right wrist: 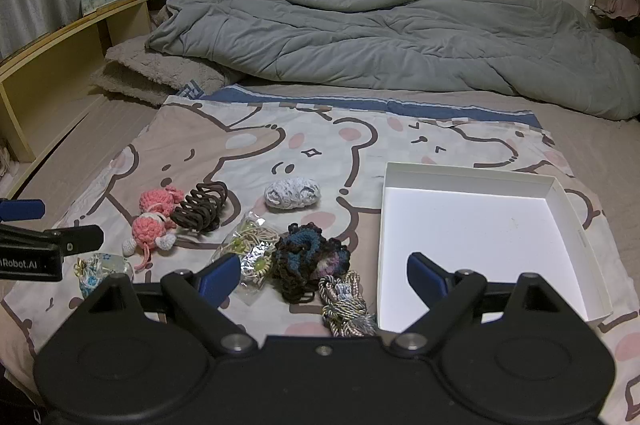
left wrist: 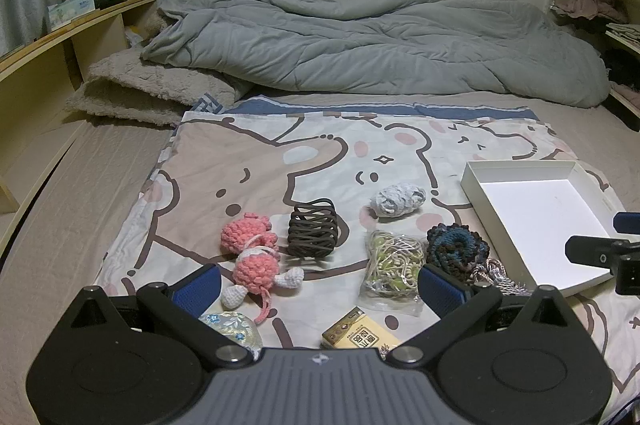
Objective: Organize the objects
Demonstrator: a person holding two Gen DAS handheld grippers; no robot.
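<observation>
A cartoon-bear cloth (right wrist: 304, 145) covers the bed. On its right edge lies the empty white box (right wrist: 472, 225). Left of the box lie a dark crochet scrunchie (right wrist: 308, 257), a brown claw clip (right wrist: 202, 211) and a pink crochet doll (right wrist: 154, 221). Left tool (left wrist: 320, 281) and right tool (right wrist: 324, 277) hover open, holding nothing.

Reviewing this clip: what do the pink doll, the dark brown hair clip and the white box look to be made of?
Pink doll: crocheted yarn, matte, with knobbly stitches. Dark brown hair clip: probably plastic, smooth with a slight sheen, formed of thin curved prongs. White box: likely cardboard, matte, with thin folded walls.
</observation>
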